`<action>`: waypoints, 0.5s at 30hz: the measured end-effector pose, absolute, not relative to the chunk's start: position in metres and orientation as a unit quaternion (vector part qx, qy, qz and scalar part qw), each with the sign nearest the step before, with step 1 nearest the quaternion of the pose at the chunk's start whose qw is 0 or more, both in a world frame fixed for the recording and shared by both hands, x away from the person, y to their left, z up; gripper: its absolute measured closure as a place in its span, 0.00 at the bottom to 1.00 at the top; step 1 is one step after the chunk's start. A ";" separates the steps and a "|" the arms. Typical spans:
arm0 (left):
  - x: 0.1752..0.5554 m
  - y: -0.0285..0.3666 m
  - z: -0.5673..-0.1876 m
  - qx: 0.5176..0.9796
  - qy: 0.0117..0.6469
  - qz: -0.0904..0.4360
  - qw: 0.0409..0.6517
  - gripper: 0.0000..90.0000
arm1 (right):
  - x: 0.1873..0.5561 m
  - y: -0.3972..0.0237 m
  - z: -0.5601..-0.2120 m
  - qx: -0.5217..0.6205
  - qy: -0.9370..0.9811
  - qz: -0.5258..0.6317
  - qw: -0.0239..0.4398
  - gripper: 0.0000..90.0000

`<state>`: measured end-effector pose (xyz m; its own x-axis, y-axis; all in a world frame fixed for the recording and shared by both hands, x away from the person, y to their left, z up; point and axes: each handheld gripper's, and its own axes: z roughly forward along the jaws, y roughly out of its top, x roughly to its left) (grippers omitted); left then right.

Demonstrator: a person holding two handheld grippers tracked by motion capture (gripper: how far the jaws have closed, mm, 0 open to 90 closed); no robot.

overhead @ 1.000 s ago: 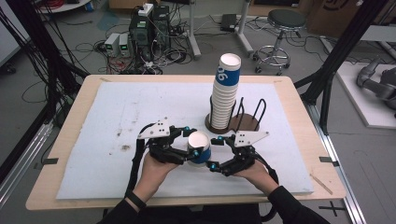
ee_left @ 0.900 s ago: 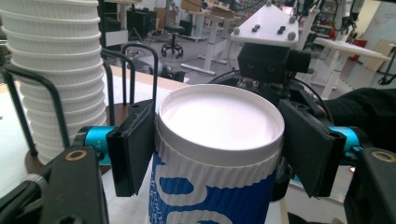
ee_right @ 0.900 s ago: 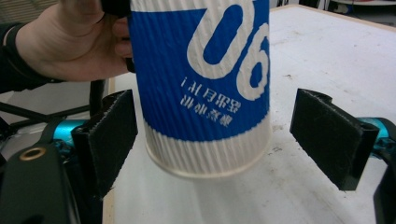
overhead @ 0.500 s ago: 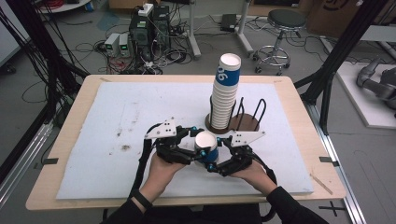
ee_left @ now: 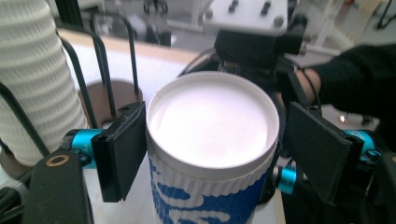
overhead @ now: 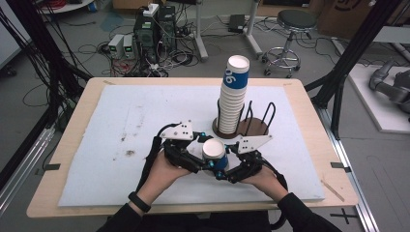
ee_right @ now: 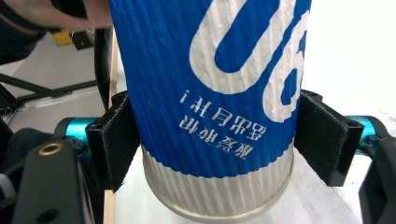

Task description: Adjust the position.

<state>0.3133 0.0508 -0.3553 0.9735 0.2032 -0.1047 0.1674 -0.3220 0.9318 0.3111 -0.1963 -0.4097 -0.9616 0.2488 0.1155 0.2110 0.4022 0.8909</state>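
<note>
Low in the centre of the high view, an upside-down blue and white paper cup (overhead: 214,154) sits between the left gripper (overhead: 205,162) and the right gripper (overhead: 223,170), above the pale mat (overhead: 111,125) that covers the wooden table (overhead: 67,116). In the left gripper view the cup (ee_left: 212,149) fills the middle of the frame, its white base turned up; the left gripper (ee_left: 219,154) has just been opening, and now the pad at the left of the frame lies against the cup's rim while the pad at the right stands clear of it, so it is loose around the cup. In the right gripper view the cup (ee_right: 219,93) hangs mouth down, its printing inverted; the right gripper (ee_right: 217,144) has just been closing, and both black pads press on the ribbed wall, gripping the cup. Just above centre in the high view, a tall stack of cups (overhead: 232,99) stands in a black wire holder (overhead: 258,121), near the grippers.
</note>
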 end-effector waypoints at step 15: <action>0.318 0.065 -0.355 0.786 0.130 -0.006 0.604 0.33 | 0.307 -0.204 -0.401 0.132 0.811 0.569 0.042 0.20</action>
<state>0.3183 0.0648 -0.3553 0.9659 0.1984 -0.1663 0.2118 -0.2358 0.9484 0.3067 -0.2042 -0.4014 -0.9617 0.2615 0.0824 0.1664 0.3179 0.9334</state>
